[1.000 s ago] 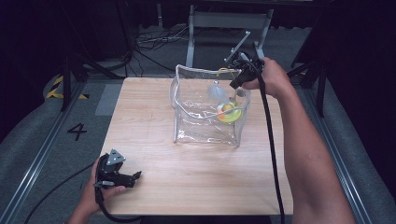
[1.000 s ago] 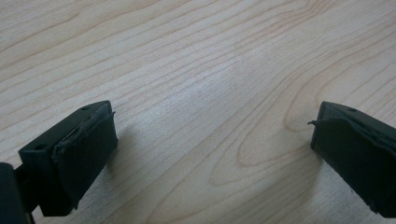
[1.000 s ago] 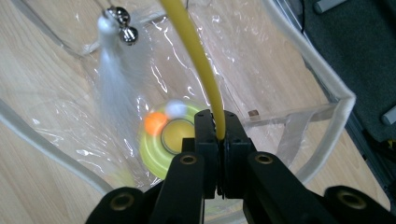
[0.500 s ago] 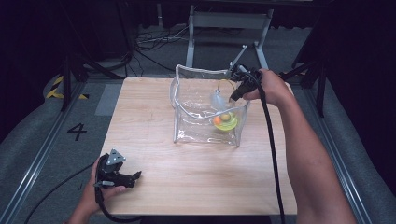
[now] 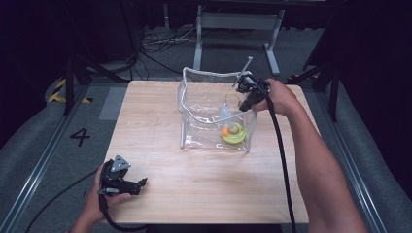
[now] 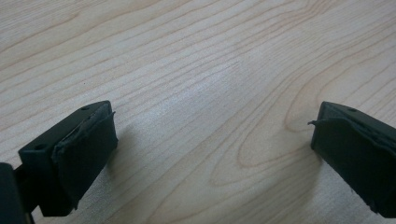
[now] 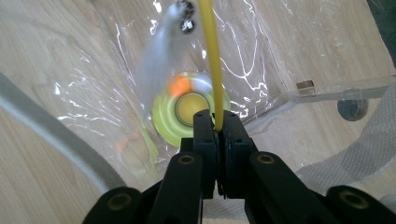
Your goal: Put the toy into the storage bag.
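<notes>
While the right gripper (image 7: 217, 128) hangs over the clear plastic bag (image 5: 194, 109) near the far edge of the desk (image 5: 204, 189), its jaws are pressed together on a thin yellow stick (image 7: 211, 56). A white feather (image 7: 156, 39) hangs from the stick's end, above a yellow round toy (image 7: 187, 109) lying in the bag. By the desk's near left corner, the left gripper (image 5: 138, 184) rests on the wood, jaws spread wide, holding nothing.

Looks like a lab or recording studio: bare wooden table (image 5: 204, 184) on grey carpet (image 5: 43, 145), black curtains (image 5: 43, 39), loose cables (image 5: 160, 43), metal frame (image 5: 238, 22), taped floor number (image 5: 80, 136).
</notes>
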### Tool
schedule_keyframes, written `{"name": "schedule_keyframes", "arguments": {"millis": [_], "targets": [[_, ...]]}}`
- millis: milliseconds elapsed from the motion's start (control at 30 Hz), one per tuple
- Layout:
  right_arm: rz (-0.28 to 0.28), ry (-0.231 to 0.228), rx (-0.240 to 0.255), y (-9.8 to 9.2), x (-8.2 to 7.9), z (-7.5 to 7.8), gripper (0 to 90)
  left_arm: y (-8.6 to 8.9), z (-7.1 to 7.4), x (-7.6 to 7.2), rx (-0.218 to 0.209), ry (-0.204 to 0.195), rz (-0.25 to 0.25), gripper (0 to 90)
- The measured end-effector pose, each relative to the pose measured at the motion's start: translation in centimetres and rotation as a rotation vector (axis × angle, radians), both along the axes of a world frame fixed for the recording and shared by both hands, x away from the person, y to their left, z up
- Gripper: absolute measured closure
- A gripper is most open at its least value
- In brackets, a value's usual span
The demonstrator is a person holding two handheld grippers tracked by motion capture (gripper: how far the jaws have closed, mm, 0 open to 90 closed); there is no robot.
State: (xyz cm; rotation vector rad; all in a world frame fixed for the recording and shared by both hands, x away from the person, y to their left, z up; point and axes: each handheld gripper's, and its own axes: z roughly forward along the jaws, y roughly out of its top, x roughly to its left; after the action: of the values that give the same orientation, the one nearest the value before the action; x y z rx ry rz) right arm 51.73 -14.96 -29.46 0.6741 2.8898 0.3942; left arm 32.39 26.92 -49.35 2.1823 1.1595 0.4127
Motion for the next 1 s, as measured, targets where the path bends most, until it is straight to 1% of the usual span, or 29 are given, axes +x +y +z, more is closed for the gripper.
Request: {"name": "schedule_keyframes", "arguments": {"millis": [67, 233, 400, 467, 533, 567, 633, 667, 800, 833, 933, 1000], "targets": [[0.005, -0.005, 0.004, -0.1, -0.1, 0.2, 86.6, 0.0, 0.0, 0.0, 0.000, 0.000, 0.000, 0.6], [-0.003, -0.012, 0.004, -0.4, -0.2, 0.4, 85.0, 0.0, 0.0, 0.0, -0.001, 0.002, 0.001, 0.6], [-0.006, -0.034, 0.020, -0.5, -0.4, 0.7, 81.1, 0.0, 0.0, 0.0, 0.000, 0.000, 0.000, 0.6], [-0.003, -0.040, 0.030, -0.6, -0.5, 0.9, 81.1, 0.0, 0.0, 0.0, 0.000, 0.000, 0.000, 0.6], [0.001, -0.042, 0.030, -0.6, -0.6, 1.0, 80.3, 0.0, 0.0, 0.0, 0.000, 0.000, 0.000, 0.6], [0.000, -0.056, 0.040, -0.6, -0.7, 1.2, 79.6, 0.0, 0.0, 0.0, 0.000, 0.000, 0.000, 0.6], [0.003, -0.069, 0.061, -0.7, -0.9, 1.6, 77.5, 0.0, 0.0, 0.0, 0.000, 0.000, 0.000, 0.6], [0.003, -0.069, 0.061, -0.7, -0.9, 1.6, 77.5, 0.0, 0.0, 0.0, 0.000, 0.000, 0.000, 0.5], [-0.002, -0.117, 0.090, -0.9, -1.3, 2.5, 73.9, 0.0, 0.0, 0.0, 0.000, 0.000, 0.000, 0.6], [-0.004, -0.117, 0.097, -0.9, -1.5, 2.7, 73.0, 0.0, 0.0, 0.0, 0.000, 0.000, 0.000, 0.6], [-0.007, -0.146, 0.113, -1.1, -1.8, 3.1, 70.0, 0.0, 0.0, 0.0, 0.000, 0.000, 0.001, 0.6], [-0.003, -0.149, 0.127, -1.1, -2.1, 3.3, 67.7, 0.0, 0.0, 0.0, 0.000, 0.000, 0.000, 0.6]]}}
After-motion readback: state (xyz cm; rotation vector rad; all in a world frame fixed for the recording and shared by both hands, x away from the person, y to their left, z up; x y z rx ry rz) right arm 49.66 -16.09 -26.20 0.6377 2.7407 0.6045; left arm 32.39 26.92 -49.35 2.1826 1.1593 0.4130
